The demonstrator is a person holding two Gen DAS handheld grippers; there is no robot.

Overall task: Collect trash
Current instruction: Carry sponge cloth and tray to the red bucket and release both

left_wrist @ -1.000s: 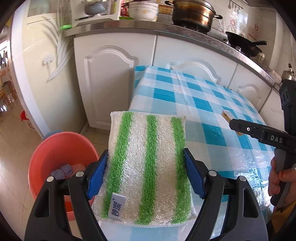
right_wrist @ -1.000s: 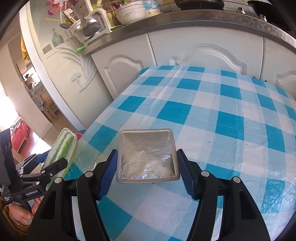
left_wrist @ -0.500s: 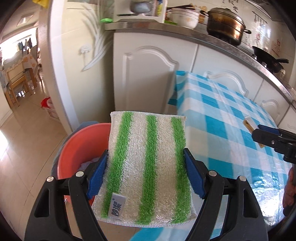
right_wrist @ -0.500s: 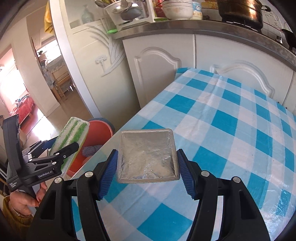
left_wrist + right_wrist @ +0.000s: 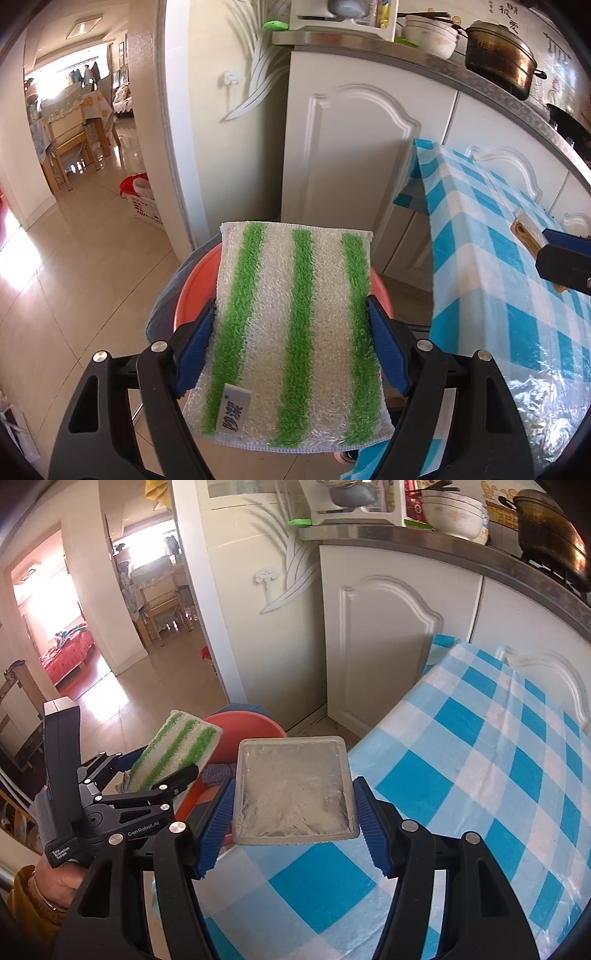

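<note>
A green-and-white striped sponge (image 5: 295, 332) sits clamped between the blue pads of the left gripper (image 5: 291, 350), held above a red bucket (image 5: 195, 280) on the tiled floor (image 5: 74, 295); from the right wrist view the same sponge (image 5: 173, 749) hangs over the bucket (image 5: 247, 723), which has some blue cloth (image 5: 216, 773) inside. The right gripper (image 5: 293, 819) has its jaws clamped on a square foil tray (image 5: 293, 794), held over the edge of the table with a blue checked tablecloth (image 5: 480, 757). White cupboards (image 5: 380, 646) stand behind, with a pot (image 5: 498, 55) and bowls (image 5: 428, 35) on the counter.
</note>
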